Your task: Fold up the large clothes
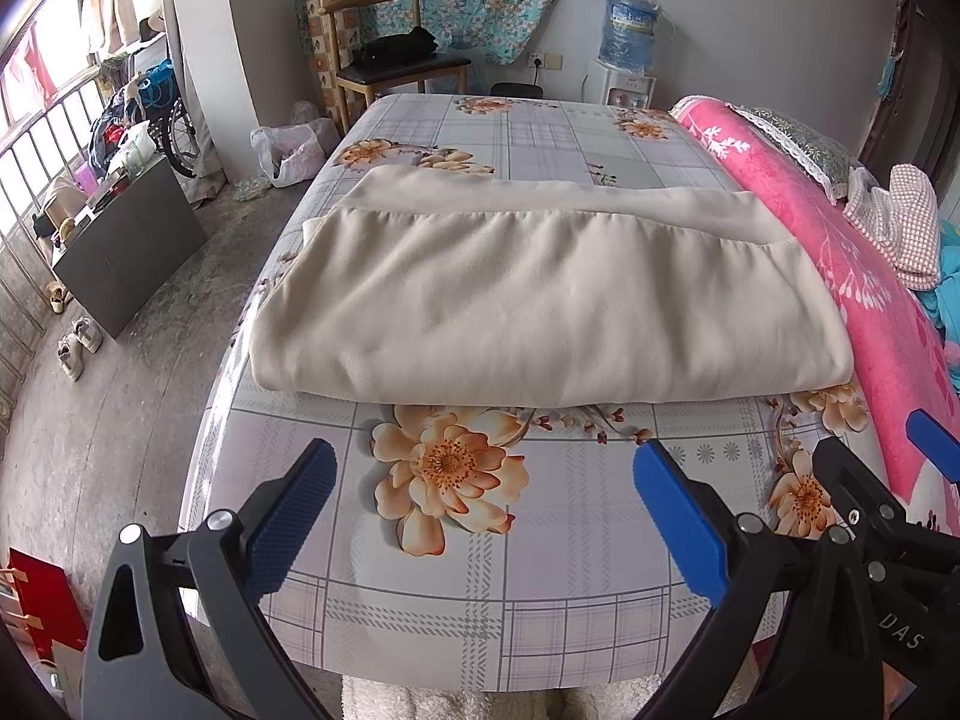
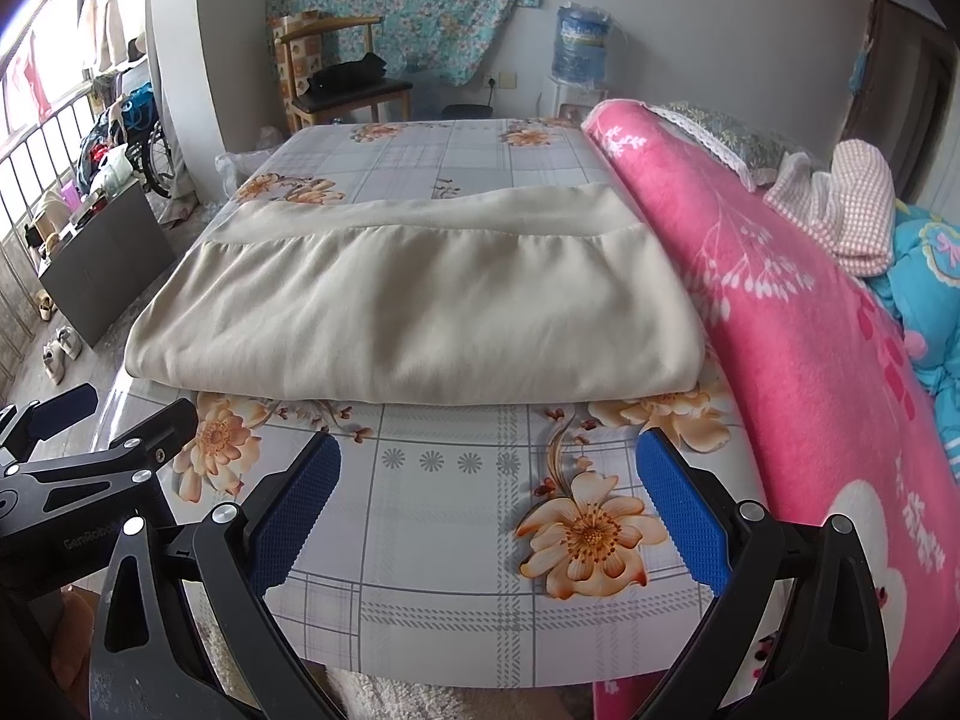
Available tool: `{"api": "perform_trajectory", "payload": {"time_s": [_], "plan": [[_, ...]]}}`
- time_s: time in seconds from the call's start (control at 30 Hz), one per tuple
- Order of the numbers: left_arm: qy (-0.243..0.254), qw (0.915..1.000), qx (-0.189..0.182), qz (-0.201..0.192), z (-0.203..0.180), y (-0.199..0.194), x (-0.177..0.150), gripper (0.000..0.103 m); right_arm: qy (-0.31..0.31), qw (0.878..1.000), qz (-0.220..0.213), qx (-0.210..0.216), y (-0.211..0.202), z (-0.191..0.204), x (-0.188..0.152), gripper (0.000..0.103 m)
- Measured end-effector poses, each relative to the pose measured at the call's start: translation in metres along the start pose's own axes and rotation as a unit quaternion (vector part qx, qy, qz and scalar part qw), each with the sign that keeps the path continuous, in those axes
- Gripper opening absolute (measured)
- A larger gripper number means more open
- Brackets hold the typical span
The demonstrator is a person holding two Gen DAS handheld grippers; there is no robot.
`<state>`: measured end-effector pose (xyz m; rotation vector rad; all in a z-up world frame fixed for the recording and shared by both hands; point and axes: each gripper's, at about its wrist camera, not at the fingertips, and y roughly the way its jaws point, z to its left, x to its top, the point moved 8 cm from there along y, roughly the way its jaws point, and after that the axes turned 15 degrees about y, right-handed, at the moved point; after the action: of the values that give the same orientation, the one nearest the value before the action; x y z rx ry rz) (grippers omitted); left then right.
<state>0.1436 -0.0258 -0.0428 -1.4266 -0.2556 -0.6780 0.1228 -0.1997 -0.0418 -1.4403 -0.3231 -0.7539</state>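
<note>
Across the middle of both frames, my cream garment (image 1: 540, 294) lies folded on the flowered bed (image 1: 540, 540), its right edge against a pink blanket (image 1: 840, 252). It looks soft, floppy and light; I'd pinch the near corners. Both my left tool (image 1: 483, 516) and right tool (image 2: 489, 516) hover wide, empty. Sleeves and layers underneath are hidden.

Garment (image 1: 540, 294) on bed (image 1: 540, 588), blanket (image 1: 840, 276) right, chair (image 1: 390, 66) seemingly behind
</note>
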Motion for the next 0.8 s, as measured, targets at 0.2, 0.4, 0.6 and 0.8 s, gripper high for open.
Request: {"api": "perform_trajectory", "payload": {"time_s": [0.2, 0.4, 0.6, 0.8], "plan": [[0.0, 1.0, -0.001, 0.0, 0.0011, -0.0002, 0.0001, 0.098, -0.001, 1.0, 0.001, 0.001, -0.0004, 0.0002, 0.0, 0.095], [0.0, 1.0, 0.0, 0.001, 0.0015, 0.0002, 0.0001, 0.098, -0.001, 1.0, 0.002, 0.001, 0.0, 0.0006, -0.0001, 0.095], [-0.002, 1.0, 0.002, 0.001, 0.0023, 0.0015, 0.0003, 0.098, -0.003, 1.0, 0.0, 0.002, 0.0003, 0.0018, 0.0007, 0.095], [-0.002, 1.0, 0.001, 0.003, 0.0025, 0.002, 0.0, 0.098, -0.003, 1.0, 0.001, 0.003, 0.0006, 0.0026, 0.0014, 0.095]]}}
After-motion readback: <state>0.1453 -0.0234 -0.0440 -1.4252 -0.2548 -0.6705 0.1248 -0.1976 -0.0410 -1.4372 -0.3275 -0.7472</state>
